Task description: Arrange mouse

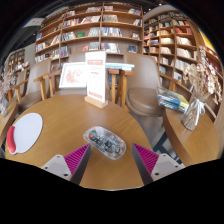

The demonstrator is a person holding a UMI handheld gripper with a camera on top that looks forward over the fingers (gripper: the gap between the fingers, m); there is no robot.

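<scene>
A clear, see-through mouse [105, 142] lies on the round wooden table [70, 115], just ahead of and between my fingertips. My gripper [110, 160] is open, its pink pads [74, 158] spread wide to either side of the mouse's near end, with a gap on both sides. A round white mouse pad with a red edge [25, 131] lies on the table to the left, beyond the left finger.
A white standing sign [96, 80] stands at the far side of the table. A wooden chair [55, 75] and display table stand behind it. Bookshelves [100, 30] line the back and right. A second wooden table edge [195, 125] is at right.
</scene>
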